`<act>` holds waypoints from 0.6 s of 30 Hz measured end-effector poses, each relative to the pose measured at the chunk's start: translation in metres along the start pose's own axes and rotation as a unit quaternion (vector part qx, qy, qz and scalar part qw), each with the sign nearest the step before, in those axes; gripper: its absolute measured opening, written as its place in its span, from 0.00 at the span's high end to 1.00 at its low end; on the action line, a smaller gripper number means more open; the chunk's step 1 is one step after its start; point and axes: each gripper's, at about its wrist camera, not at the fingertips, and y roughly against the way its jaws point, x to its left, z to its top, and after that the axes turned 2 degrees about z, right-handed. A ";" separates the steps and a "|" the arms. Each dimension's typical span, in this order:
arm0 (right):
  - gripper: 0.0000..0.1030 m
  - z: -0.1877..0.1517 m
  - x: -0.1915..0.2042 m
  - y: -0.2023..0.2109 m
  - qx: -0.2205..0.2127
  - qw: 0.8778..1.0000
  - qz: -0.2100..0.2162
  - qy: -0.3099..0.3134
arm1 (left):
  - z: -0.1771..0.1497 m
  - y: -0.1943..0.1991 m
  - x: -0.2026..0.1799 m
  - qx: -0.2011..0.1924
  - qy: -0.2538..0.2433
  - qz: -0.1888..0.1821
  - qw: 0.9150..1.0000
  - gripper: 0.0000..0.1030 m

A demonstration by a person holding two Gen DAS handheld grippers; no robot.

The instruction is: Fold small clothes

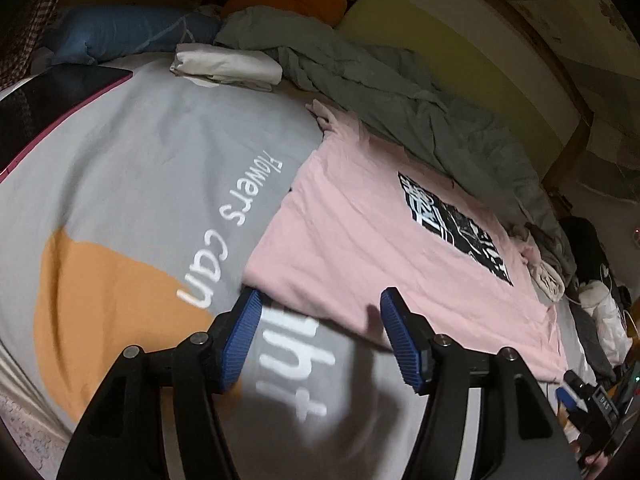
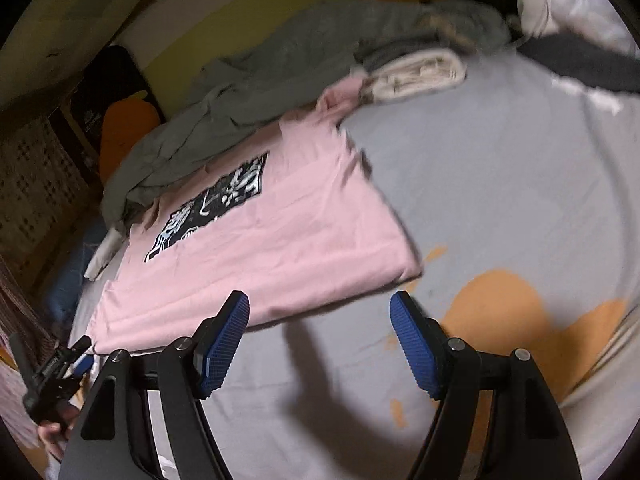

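Note:
A pink T-shirt (image 1: 368, 236) with a black-and-white print lies flat on the grey bedspread (image 1: 152, 168). It also shows in the right wrist view (image 2: 272, 240). My left gripper (image 1: 316, 304) is open and empty, just short of the shirt's near hem at one corner. My right gripper (image 2: 320, 308) is open and empty, just short of the same hem toward the other corner. The right gripper also shows at the lower right of the left wrist view (image 1: 576, 396), and the left gripper at the lower left of the right wrist view (image 2: 80, 360).
A crumpled grey blanket (image 1: 400, 92) lies along the shirt's far side. Folded white cloth (image 1: 228, 66) and a blue pillow (image 1: 120, 32) lie at one end; a rolled white item (image 2: 416, 74) and dark clothes (image 2: 576, 64) at the other. A yellow headboard (image 1: 460, 40) stands behind.

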 end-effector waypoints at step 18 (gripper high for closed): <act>0.97 0.014 -0.024 0.027 -0.076 0.988 0.002 -0.138 | 0.017 0.033 0.010 -0.036 0.028 0.023 0.999 0.97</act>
